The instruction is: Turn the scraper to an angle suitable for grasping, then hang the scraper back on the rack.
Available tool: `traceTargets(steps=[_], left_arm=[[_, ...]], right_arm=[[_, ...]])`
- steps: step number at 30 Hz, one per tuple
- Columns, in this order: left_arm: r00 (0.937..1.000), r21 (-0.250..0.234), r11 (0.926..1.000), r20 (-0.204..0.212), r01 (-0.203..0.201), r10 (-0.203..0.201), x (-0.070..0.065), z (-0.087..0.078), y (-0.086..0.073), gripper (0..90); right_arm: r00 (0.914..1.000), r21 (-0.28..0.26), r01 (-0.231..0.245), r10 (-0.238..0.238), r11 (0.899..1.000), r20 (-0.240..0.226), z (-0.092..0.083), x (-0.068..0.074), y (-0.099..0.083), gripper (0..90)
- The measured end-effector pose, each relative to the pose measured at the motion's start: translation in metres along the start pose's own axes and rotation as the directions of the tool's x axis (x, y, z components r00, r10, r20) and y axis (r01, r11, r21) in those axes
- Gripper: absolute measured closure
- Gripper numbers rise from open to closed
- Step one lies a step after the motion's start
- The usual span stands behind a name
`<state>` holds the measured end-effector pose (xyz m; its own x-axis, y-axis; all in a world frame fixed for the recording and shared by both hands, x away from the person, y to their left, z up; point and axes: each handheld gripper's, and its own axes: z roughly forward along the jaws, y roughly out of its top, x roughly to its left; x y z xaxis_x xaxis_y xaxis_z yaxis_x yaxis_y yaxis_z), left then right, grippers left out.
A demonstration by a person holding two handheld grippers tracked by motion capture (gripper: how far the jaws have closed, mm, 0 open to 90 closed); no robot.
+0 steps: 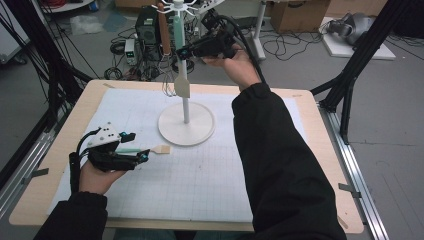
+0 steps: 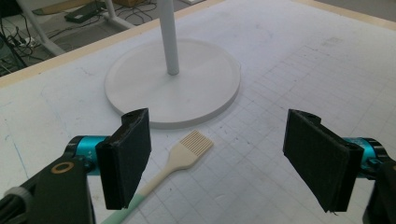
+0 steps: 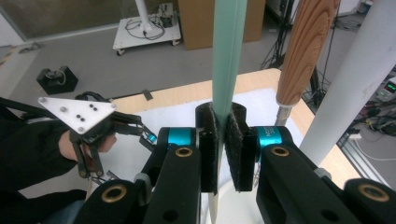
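A white stand (image 1: pixel 186 131) with a round base and a tall pole stands mid-table. From its top hangs a spatula with a mint-green handle (image 3: pixel 228 56) and a cream blade (image 1: pixel 182 88). My right gripper (image 1: pixel 182 51) (image 3: pixel 222 144), raised beside the pole, is shut on that handle. A brush (image 2: pixel 190 150) (image 1: pixel 161 149) with a cream head and mint handle lies flat on the mat in front of the base. My left gripper (image 1: pixel 139 146) (image 2: pixel 219 140) rests low at the left, open, with its jaws either side of the brush and not touching it.
A wooden-handled utensil (image 3: pixel 306 51) (image 1: pixel 164 31) hangs on the stand next to the spatula, close to the white pole (image 3: pixel 355 79). A white gridded mat (image 1: pixel 200 185) covers the tabletop. Cables, boxes and black tripod legs stand on the floor beyond the far edge.
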<state>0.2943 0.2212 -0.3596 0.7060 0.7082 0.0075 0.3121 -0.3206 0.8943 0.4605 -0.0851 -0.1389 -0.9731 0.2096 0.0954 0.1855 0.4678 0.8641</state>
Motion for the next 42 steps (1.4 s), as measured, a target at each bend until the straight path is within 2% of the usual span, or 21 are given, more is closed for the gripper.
traceTargets(steps=[6, 12, 25, 32, 36, 42], left_arm=[[0.9999, -0.001, 0.9999, -0.003, 0.01, -0.01, 0.002, -0.002, -0.003, 23.9], [0.9999, -0.005, 0.9999, -0.004, 0.011, -0.011, 0.001, -0.002, -0.002, 23.9], [1.0, 0.0, 1.0, 0.001, 0.006, -0.006, 0.0, -0.001, -0.003, 23.9], [1.0, 0.003, 1.0, 0.001, 0.003, -0.003, 0.001, -0.001, -0.003, 23.9], [1.0, -0.002, 1.0, -0.001, 0.007, -0.007, 0.001, -0.002, -0.003, 23.9], [1.0, 0.001, 1.0, 0.001, 0.003, -0.003, 0.001, -0.001, -0.002, 23.9]], right_arm=[[0.9998, 0.004, -0.019, 0.019, 1.0, 0.0, 0.002, -0.006, -0.002, 84.0], [0.9998, -0.001, -0.019, 0.019, 1.0, -0.004, 0.005, -0.009, -0.004, 84.0], [0.9983, 0.002, -0.058, 0.058, 0.998, 0.003, 0.007, -0.021, -0.007, 83.9], [0.9983, 0.001, -0.054, 0.054, 0.999, 0.022, 0.005, -0.02, -0.008, 81.3], [0.9959, -0.019, -0.072, 0.073, 0.997, 0.054, -0.002, -0.021, -0.009, 70.8], [0.9915, -0.042, -0.071, 0.075, 0.997, 0.106, -0.018, -0.019, -0.007, 71.5]])
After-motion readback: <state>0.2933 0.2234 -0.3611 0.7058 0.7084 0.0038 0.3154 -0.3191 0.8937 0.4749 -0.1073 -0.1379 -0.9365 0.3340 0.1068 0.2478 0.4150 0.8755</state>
